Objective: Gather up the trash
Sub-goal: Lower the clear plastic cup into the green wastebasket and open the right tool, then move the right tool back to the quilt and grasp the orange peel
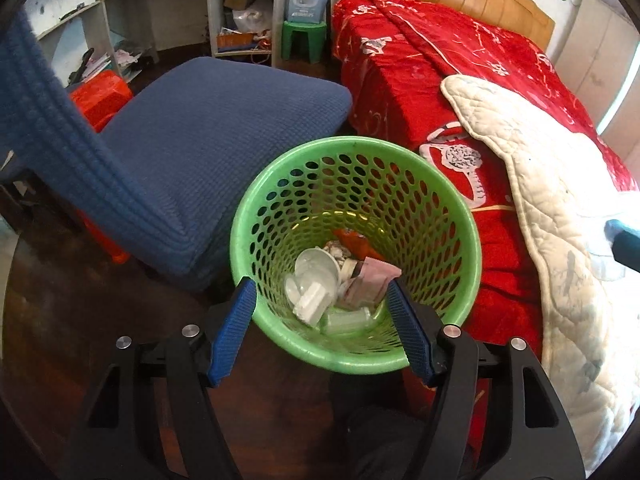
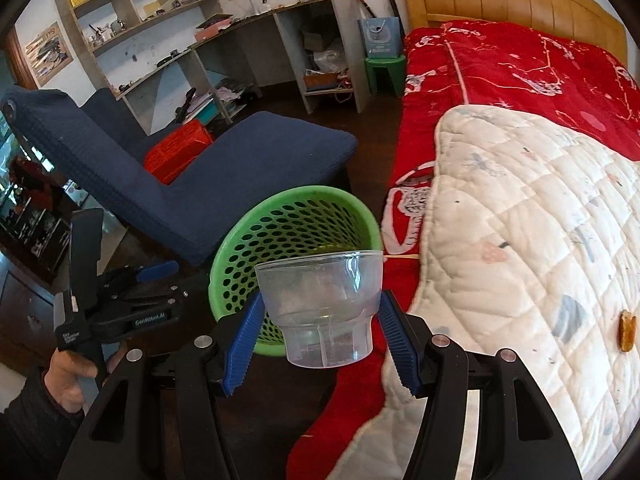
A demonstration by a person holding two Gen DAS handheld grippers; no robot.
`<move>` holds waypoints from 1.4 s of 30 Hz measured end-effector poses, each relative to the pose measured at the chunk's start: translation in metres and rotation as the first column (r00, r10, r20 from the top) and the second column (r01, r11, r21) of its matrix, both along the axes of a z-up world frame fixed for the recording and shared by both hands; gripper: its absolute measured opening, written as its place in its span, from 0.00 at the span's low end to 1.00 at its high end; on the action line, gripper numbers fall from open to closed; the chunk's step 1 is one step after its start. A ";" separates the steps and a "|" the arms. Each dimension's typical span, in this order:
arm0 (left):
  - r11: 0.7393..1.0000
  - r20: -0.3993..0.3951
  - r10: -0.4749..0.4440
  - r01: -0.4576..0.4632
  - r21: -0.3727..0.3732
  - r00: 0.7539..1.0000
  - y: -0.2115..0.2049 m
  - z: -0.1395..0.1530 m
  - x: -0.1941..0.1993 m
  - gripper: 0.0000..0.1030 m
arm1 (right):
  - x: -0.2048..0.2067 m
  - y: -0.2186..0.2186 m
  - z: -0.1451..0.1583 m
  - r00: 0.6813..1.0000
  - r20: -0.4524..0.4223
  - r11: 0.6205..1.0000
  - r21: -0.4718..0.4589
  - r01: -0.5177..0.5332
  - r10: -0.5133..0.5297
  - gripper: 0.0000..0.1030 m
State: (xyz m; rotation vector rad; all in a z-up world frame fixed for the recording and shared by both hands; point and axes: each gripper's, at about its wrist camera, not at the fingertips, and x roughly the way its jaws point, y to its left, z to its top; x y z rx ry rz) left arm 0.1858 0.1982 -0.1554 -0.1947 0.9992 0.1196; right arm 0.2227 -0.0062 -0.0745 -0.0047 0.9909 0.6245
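A green perforated waste basket stands on the dark floor between a blue chair and the bed; it also shows in the right wrist view. It holds white plastic pieces and a pink wrapper. My left gripper is open and empty, just above the basket's near rim. My right gripper is shut on a clear plastic cup, held upright beside the basket near the bed edge. A small orange scrap lies on the white quilt.
A blue chair stands left of the basket. The bed with a red cover and white quilt is on the right. A red box, a green stool and a cluttered desk with shelves stand behind.
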 end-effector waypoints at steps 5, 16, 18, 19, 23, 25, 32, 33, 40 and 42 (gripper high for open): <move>1.000 -0.001 0.003 -0.003 0.028 1.000 0.001 0.000 -0.009 0.65 | 0.003 0.020 -0.006 1.000 -0.009 1.000 0.000 -0.025 0.025 0.55; 0.999 0.002 0.034 -0.034 0.022 0.999 0.015 0.002 -0.024 0.65 | 0.019 0.061 -0.024 0.998 -0.042 0.999 -0.010 -0.042 0.042 0.55; 0.999 0.002 0.039 -0.039 0.018 0.999 0.016 0.001 -0.026 0.65 | 0.024 0.068 -0.029 0.997 -0.060 0.999 0.002 -0.039 0.039 0.56; 0.999 0.000 0.040 -0.040 0.013 0.999 0.016 0.000 -0.027 0.65 | 0.026 0.070 -0.030 0.997 -0.064 0.999 0.007 -0.037 0.038 0.56; 0.999 -0.003 0.040 -0.039 0.007 0.999 0.017 -0.002 -0.028 0.65 | 0.029 0.074 -0.036 0.996 -0.083 1.000 0.023 -0.022 0.023 0.61; 0.999 -0.002 0.037 -0.036 0.008 0.999 0.016 -0.002 -0.029 0.65 | 0.028 0.072 -0.037 0.996 -0.088 0.999 0.028 -0.019 0.022 0.65; 1.000 0.002 0.024 -0.024 0.005 1.000 0.007 0.001 -0.025 0.65 | 0.020 0.040 -0.030 0.997 -0.080 0.999 0.038 0.018 -0.015 0.66; 1.000 0.005 0.018 -0.018 0.005 1.000 0.004 0.002 -0.024 0.65 | 0.019 0.033 -0.029 0.996 -0.083 0.999 0.037 0.028 -0.024 0.66; 1.000 0.004 -0.013 0.013 -0.009 1.000 -0.017 0.005 -0.020 0.65 | 0.008 -0.007 -0.022 0.994 -0.073 0.996 0.036 0.084 -0.081 0.66; 1.000 0.008 -0.027 0.027 -0.014 1.000 -0.023 0.007 -0.020 0.65 | 0.005 -0.019 -0.019 0.993 -0.063 0.994 0.031 0.106 -0.104 0.66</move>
